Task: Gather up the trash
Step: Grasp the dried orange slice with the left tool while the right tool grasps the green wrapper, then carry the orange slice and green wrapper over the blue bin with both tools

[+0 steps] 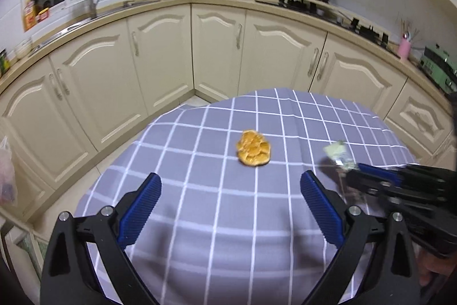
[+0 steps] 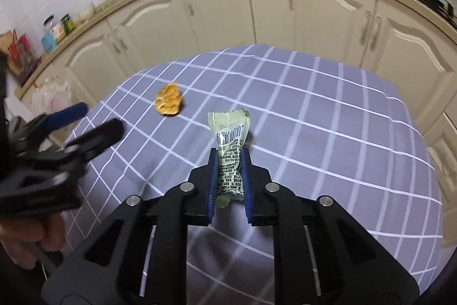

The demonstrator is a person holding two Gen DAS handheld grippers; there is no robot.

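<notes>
Two trash pieces in sight; right gripper [image 2: 230,162] clamps green wrapper [image 2: 230,150] lengthwise, lifted off checked tablecloth [image 2: 328,133] for carrying; left gripper [image 1: 230,187] spread wide, aimed at orange peel [image 1: 253,148] lying mid-table, likely next pickup.

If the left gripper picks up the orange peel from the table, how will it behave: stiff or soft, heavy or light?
The orange peel looks thin and curled, so it is probably light and will flex under the left gripper. Its edges look irregular, so it may crack if squeezed hard. It lies flat on the checked tablecloth, so it is unlikely to roll.
</notes>
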